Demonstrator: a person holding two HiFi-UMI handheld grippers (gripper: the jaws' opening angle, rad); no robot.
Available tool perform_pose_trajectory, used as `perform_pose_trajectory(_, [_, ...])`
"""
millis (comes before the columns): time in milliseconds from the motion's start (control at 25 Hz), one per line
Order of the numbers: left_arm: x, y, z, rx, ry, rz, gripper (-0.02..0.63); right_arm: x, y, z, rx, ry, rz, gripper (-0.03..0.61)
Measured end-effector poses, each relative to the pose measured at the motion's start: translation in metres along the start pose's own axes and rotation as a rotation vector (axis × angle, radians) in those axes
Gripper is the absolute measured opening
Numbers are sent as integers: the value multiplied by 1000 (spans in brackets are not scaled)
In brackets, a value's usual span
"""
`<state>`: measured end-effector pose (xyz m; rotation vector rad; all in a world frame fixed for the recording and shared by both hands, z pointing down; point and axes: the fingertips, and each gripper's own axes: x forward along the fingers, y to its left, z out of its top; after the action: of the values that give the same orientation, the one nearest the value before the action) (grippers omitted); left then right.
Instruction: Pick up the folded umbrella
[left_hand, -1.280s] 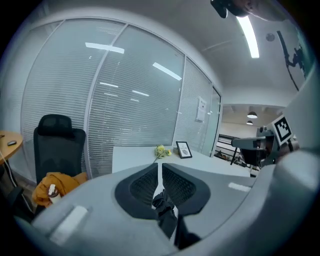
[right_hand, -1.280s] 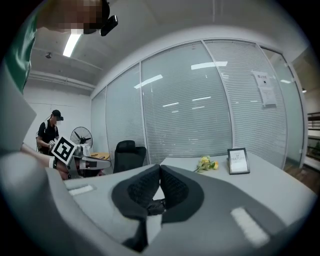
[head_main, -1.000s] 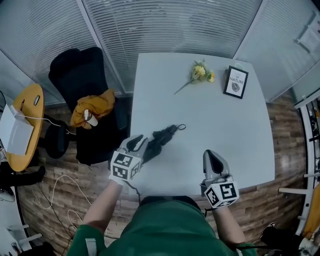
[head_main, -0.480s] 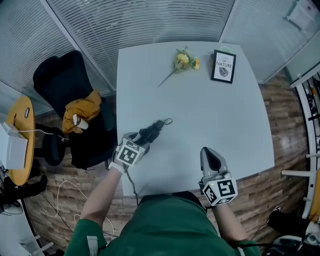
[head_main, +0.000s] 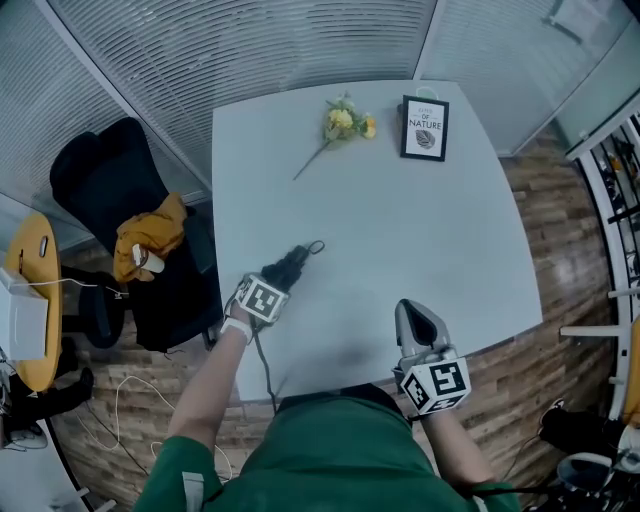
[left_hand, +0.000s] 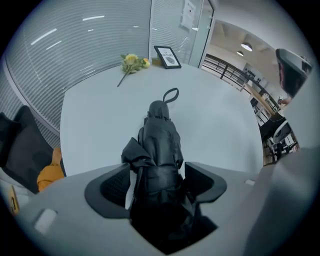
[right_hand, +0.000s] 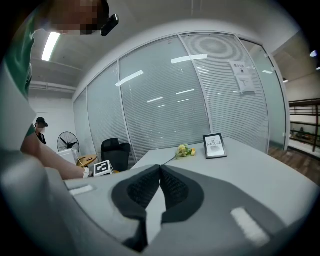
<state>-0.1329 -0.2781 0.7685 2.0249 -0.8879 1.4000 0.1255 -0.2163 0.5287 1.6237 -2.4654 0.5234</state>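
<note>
head view: the umbrella (head_main: 292, 265) is seen over the near left part of the table (head_main: 400, 230), its near end taken by the left gripper (head_main: 278, 277). the strap loop (head_main: 316, 245) is turned toward the far side. the right gripper (head_main: 413, 312) is held above the near edge of the table, well apart from the umbrella. a flower (head_main: 340, 122) and a framed print (head_main: 424, 128) are placed side by side at the far edge. left of the table a black chair (head_main: 100, 180) with an orange cloth (head_main: 148, 232) is shown.

left gripper view: the grasp, hidden under the marker cube in the head view, is laid open here. the jaws are clenched on the folded black fabric of the umbrella, one pad against each side. the rest of the umbrella is seen running away from the jaws toward the print. whether it rests on the table or is raised off it cannot be told.

right gripper view: the jaws are pressed together at their tips, with nothing between them. the print is seen standing upright, which the head view does not disclose. a fan (right_hand: 66, 141) beyond the chair is shown in this view alone.
</note>
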Motion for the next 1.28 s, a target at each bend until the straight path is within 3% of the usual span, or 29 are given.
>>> perform_pose_trajectory(240, [8,3,-8,-7,37,26,331,-6,-6,0,1,-1,-9,3])
perform_pose_trajectory(320, [5,4,-10,1,41,34,305,-6,-5,-1,2,1,-5,3])
perform_pose_trajectory(520, [-1,2,-4,18,-27,60,268,-8,0,-2,-1,5,13,3])
perform_pose_trajectory(840, [-32,6,5,-86,-221,115,261,-11,4,-6,-13,11,29,3])
perform_pose_trajectory(1080, [-65,-10,15,-212,-433,7,261,-11,18,-3,-9,0,67,3])
perform_pose_trajectory(1280, [-99,-14,14,-338,-510,-7,259,-14,32,2,-28,-8,97,3])
